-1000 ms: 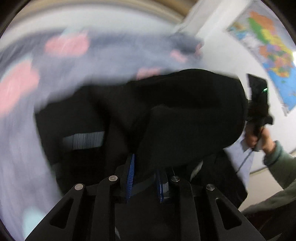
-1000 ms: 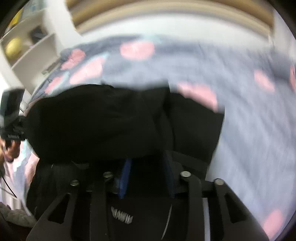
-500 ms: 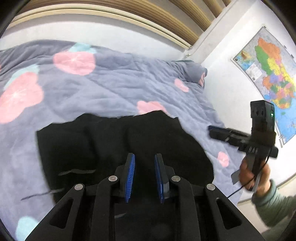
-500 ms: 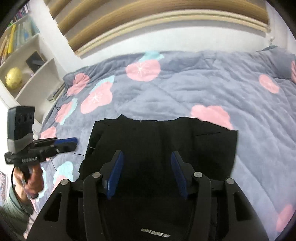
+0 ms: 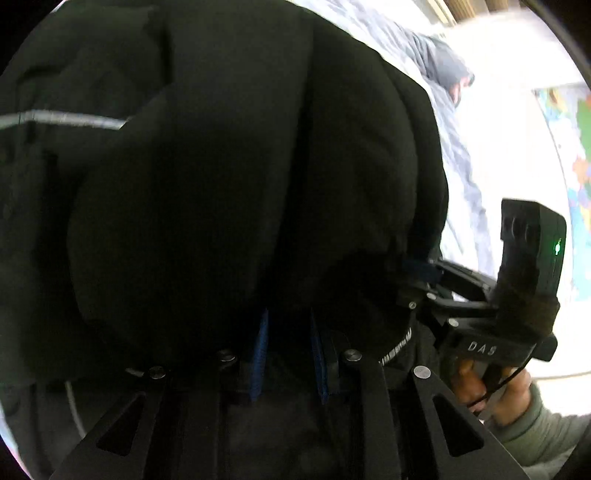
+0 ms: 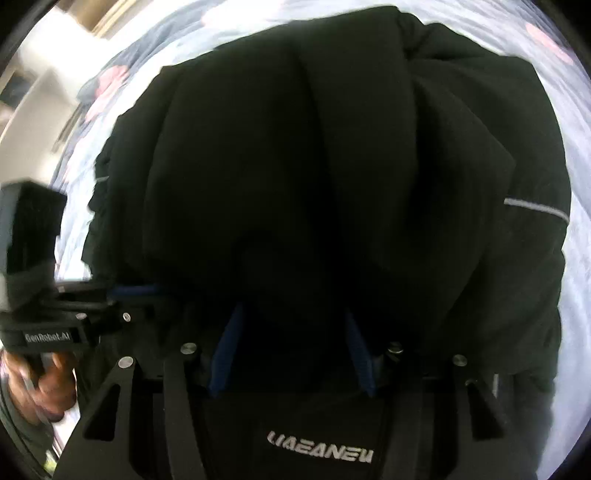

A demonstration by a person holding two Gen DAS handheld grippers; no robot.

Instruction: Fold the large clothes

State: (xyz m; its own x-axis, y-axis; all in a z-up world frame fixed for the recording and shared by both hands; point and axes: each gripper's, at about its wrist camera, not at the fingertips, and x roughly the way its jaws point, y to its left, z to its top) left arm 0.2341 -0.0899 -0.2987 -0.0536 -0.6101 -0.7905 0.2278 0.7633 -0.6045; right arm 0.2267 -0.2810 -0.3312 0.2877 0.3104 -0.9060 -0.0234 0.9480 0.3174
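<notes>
garment: black jacket [image 5: 236, 166] bunching thickly on the flowered quilt [image 6: 576, 258] | left gripper [image 5: 288, 354]: nipping a fold, jaws near together | right gripper [image 6: 291, 354]: straddling fabric, grip unclear | tip: be taking matching edges and be lifting evenly, avoiding a lopsided fold

Grey quilt [image 6: 110, 79] with pink blotches; coloured wall map [image 5: 576, 162] at right edge

A bed under my view wears a grey quilt [image 6: 96, 92] printed with pink flowers; a bright white wall [image 5: 509, 122] rises past it, a coloured map [image 5: 576, 158] pinned there, wooden slats [image 5: 465, 7] above
</notes>
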